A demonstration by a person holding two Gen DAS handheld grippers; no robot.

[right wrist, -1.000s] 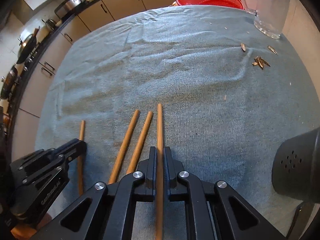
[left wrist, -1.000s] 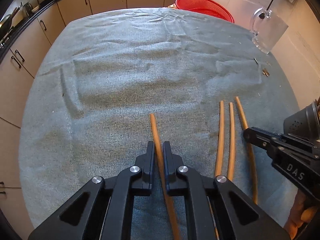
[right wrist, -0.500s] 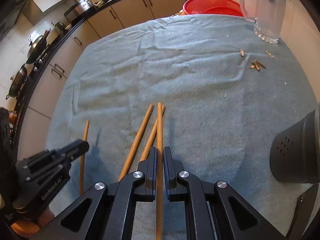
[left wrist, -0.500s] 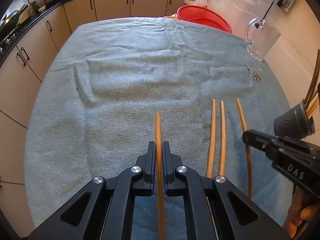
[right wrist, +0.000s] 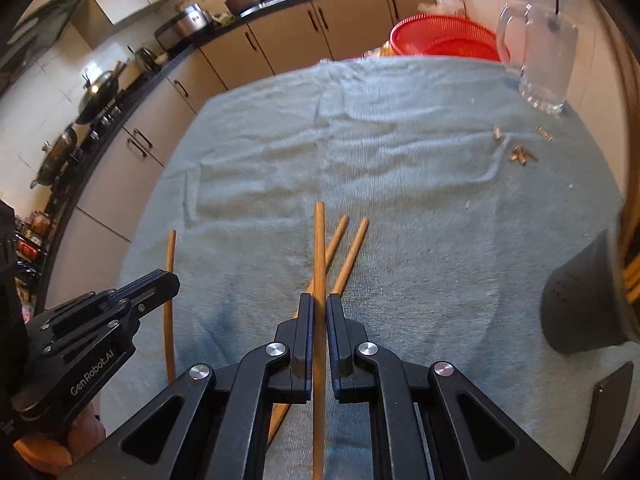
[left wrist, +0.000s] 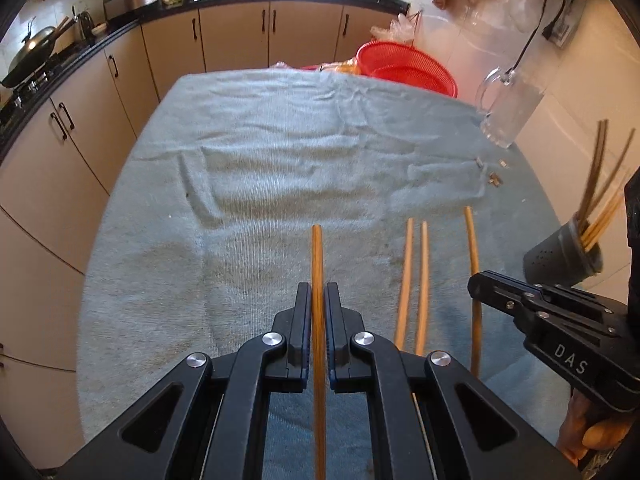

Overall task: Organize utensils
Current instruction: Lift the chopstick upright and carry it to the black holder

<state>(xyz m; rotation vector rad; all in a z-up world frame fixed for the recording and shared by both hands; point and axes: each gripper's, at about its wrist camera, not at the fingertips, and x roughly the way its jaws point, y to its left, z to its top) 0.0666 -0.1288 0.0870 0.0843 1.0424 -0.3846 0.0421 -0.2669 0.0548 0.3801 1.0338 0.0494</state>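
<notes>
My left gripper [left wrist: 318,294] is shut on a wooden chopstick [left wrist: 317,256] and holds it above the blue-grey towel [left wrist: 280,168]. My right gripper [right wrist: 319,304] is shut on another wooden chopstick [right wrist: 319,240], also lifted. Two more chopsticks [right wrist: 348,252] lie on the towel under and right of it; they show in the left wrist view [left wrist: 414,276] too. The left gripper shows at the left of the right wrist view [right wrist: 160,280], and the right gripper at the right of the left wrist view [left wrist: 480,284]. A dark perforated holder [right wrist: 580,300] with several chopsticks stands at the right.
A glass mug [right wrist: 548,60] and a red basket [right wrist: 444,38] stand at the towel's far right. Small bits of debris [right wrist: 520,154] lie near the mug. Kitchen cabinets [left wrist: 236,40] run behind the table and along the left.
Both grippers have lifted with their chopsticks and tilted up, so more of the kitchen shows. The right gripper's chopstick now crosses over the two lying on the towel.
</notes>
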